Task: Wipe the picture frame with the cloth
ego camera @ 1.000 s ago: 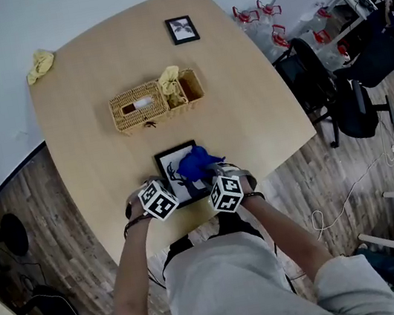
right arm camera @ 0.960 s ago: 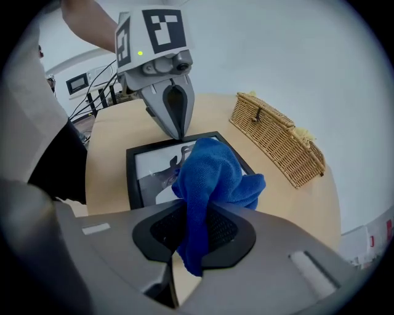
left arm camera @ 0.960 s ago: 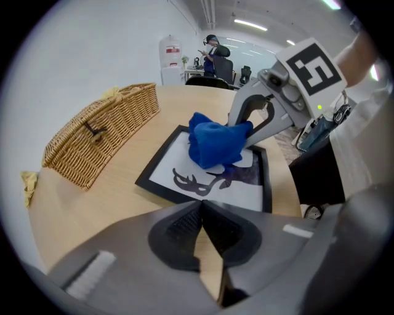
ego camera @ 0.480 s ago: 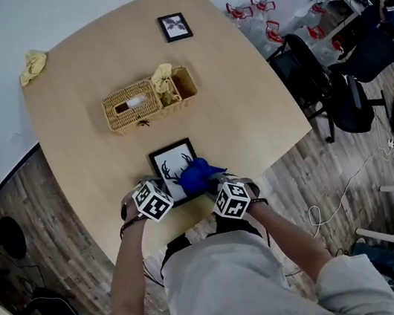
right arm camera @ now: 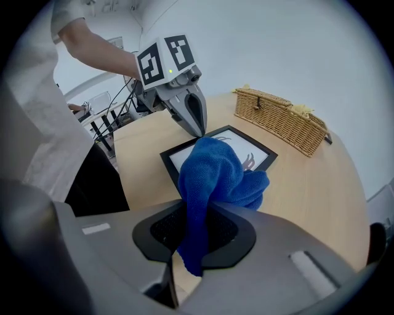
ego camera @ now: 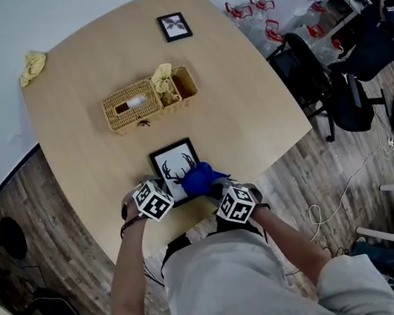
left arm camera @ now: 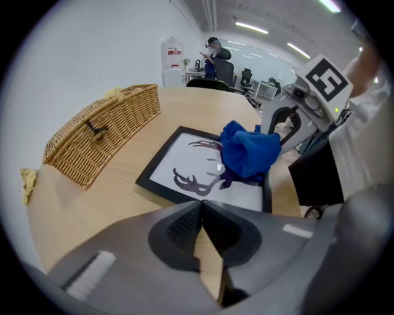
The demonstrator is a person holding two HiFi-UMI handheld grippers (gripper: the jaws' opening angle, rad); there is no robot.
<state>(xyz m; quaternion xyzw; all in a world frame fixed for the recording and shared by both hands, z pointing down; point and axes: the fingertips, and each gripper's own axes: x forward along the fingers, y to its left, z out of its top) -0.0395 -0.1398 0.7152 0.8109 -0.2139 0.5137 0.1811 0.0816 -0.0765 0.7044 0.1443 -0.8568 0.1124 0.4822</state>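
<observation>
Blue cloth [right arm camera: 217, 173] was clamped in the right gripper's [right arm camera: 196, 229] jaws & bunched on the glass of the picture frame [ego camera: 170, 164], which lay flat nr the worktop's [ego camera: 246, 91] near edge. Left gripper [left arm camera: 202, 212] had its jaws pressed together w/ nothing betw. them, tips down at the frame's left side. Wicker basket [ego camera: 143, 100] sat mid-worktop, apart from the frame.
</observation>
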